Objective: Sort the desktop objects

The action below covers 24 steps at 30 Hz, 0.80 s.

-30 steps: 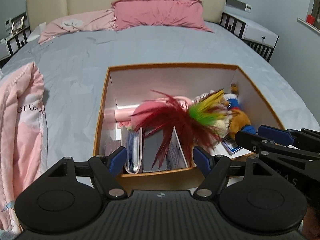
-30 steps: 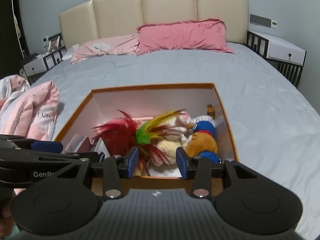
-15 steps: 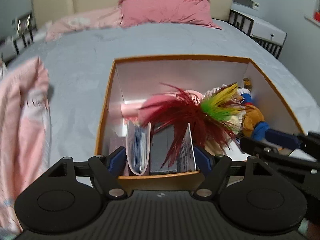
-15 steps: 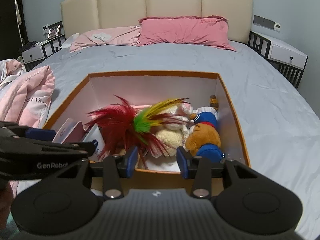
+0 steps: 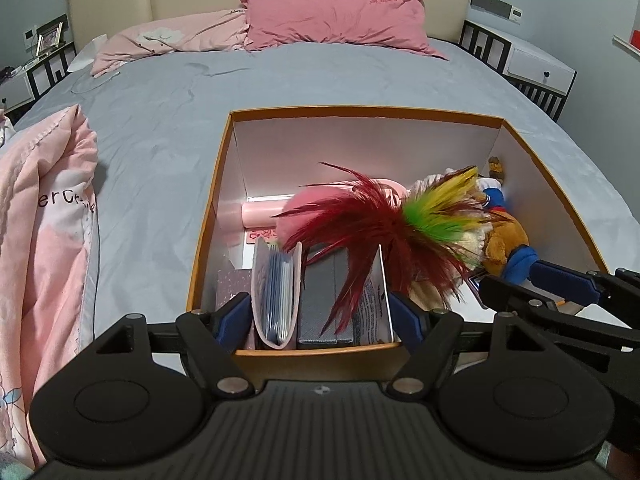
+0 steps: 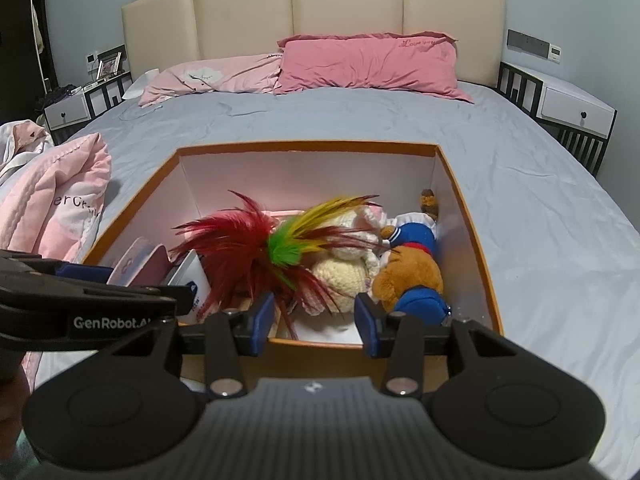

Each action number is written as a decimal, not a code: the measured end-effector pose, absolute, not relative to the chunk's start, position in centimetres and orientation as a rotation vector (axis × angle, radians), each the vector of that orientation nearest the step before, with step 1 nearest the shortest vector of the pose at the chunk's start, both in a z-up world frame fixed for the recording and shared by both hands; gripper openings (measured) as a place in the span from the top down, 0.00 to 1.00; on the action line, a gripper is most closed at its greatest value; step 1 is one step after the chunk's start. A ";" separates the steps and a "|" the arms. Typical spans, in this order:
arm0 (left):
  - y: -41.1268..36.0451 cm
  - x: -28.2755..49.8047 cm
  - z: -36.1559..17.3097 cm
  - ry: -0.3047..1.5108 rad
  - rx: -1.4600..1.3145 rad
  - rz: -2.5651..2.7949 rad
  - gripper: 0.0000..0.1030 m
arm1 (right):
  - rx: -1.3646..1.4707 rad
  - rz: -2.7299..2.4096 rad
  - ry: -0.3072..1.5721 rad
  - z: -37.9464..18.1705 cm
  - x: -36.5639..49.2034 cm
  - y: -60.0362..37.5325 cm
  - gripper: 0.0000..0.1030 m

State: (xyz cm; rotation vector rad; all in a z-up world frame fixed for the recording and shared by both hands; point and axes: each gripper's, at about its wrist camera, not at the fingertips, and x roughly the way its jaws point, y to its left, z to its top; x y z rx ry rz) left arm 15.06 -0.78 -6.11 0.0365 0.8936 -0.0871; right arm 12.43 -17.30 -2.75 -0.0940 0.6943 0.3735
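An open orange-rimmed box sits on the grey bed. A red, green and yellow feather toy lies across its contents. Below the feathers stand a pink card holder and a dark grey book. On the right lie a cream knitted plush and a brown bear in blue. My left gripper is open over the box's near left rim. My right gripper is open over the near right rim; the toy's thin stem passes between its pads untouched.
A folded pink quilt lies left of the box. Pink pillows rest against the headboard, and nightstands flank the bed. Grey sheet surrounds the box on all sides.
Both views have shifted a little toward the box. The feather toy and the other contents lie where they were, and both grippers stay open.
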 end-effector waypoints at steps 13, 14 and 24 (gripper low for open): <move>-0.9 15.2 -6.1 0.914 0.038 -0.082 0.16 | -0.091 0.378 0.702 -2.9 12.5 -17.3 0.55; -0.9 15.2 -6.1 0.915 0.039 -0.083 0.16 | -0.090 0.378 0.703 -2.9 12.5 -17.3 0.55; -0.9 15.3 -6.0 0.928 0.040 -0.079 0.16 | -0.088 0.384 0.714 -2.9 12.5 -17.4 0.54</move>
